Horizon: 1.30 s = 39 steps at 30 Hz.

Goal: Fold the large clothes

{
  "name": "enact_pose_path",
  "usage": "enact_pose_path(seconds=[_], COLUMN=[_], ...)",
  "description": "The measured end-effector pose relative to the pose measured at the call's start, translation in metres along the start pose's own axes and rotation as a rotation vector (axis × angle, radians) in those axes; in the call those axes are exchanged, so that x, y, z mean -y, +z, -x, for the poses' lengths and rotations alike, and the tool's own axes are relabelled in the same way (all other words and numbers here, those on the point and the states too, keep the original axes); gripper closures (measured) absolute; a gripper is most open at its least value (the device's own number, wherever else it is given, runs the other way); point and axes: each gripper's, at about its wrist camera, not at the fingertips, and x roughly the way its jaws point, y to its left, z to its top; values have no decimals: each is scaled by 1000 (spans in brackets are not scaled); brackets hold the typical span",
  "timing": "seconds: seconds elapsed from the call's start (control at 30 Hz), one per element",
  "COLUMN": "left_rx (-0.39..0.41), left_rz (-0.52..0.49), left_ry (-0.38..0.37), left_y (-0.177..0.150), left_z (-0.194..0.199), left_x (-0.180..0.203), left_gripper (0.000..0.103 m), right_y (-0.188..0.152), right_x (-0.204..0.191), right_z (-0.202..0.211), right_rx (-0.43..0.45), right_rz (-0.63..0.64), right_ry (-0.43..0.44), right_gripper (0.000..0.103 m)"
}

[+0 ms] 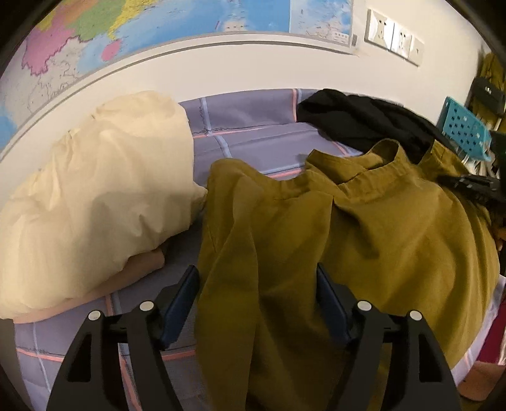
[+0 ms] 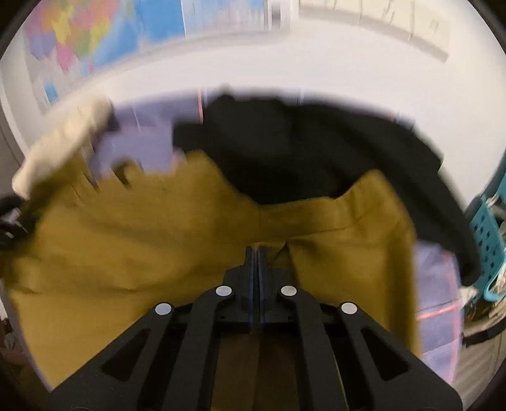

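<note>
From my right wrist view everything is smeared by motion: the wall map (image 2: 104, 38) is unreadable. I cannot tell whether the right hand-held gripper (image 2: 255, 253) pinches the mustard garment (image 2: 142, 237). The black garment (image 2: 300, 142) hides part of the bed (image 2: 148, 139).

Before me: a cream duvet (image 1: 95, 196) heaped at the bed's (image 1: 240, 132) left edge against the wall. I list a wall map (image 1: 126, 28), switch plates (image 1: 393, 38), and a teal perforated basket (image 1: 465, 129) past the bed's right edge.

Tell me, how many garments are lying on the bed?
2: a mustard garment nearest the cameras, and a black garment behind it by the wall. Others may be hidden underneath.
</note>
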Motion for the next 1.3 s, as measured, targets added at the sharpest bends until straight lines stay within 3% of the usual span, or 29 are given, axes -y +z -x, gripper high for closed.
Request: enact_pose_path(seconds=[0.07, 0.2, 0.4, 0.67, 0.77, 0.9, 1.07, 1.2, 1.3], left_rx=[13, 33, 66, 56, 26, -1, -17, -18, -19], left_rz=[-15, -50, -81, -83, -40, 18, 88, 98, 98], left_ry=[3, 27, 21, 20, 4, -40, -101, -117, -117], left_y=[-1, -2, -2, -2, -3, -6, -8, -8, -8], left_z=[6, 14, 22, 14, 2, -13, -18, -19, -21], left_x=[3, 9, 19, 21, 14, 1, -14, -16, -15], left_gripper=[31, 31, 30, 30, 22, 16, 15, 15, 15], right_y=[-2, -4, -9, -7, -3, -1, -7, -24, -36], right_x=[2, 6, -22, -71, -77, -71, -46, 1, 32], right_z=[0, 29, 66, 23, -3, -9, 33, 77, 78], right_rx=[3, 84, 184, 77, 45, 29, 126, 201, 164], right_rz=[-10, -44, 6, 119, 144, 99, 38, -59, -122], right_ry=[6, 36, 107, 202, 146, 183, 190, 103, 42], right_gripper=[99, 71, 66, 64, 63, 61, 61, 60, 60])
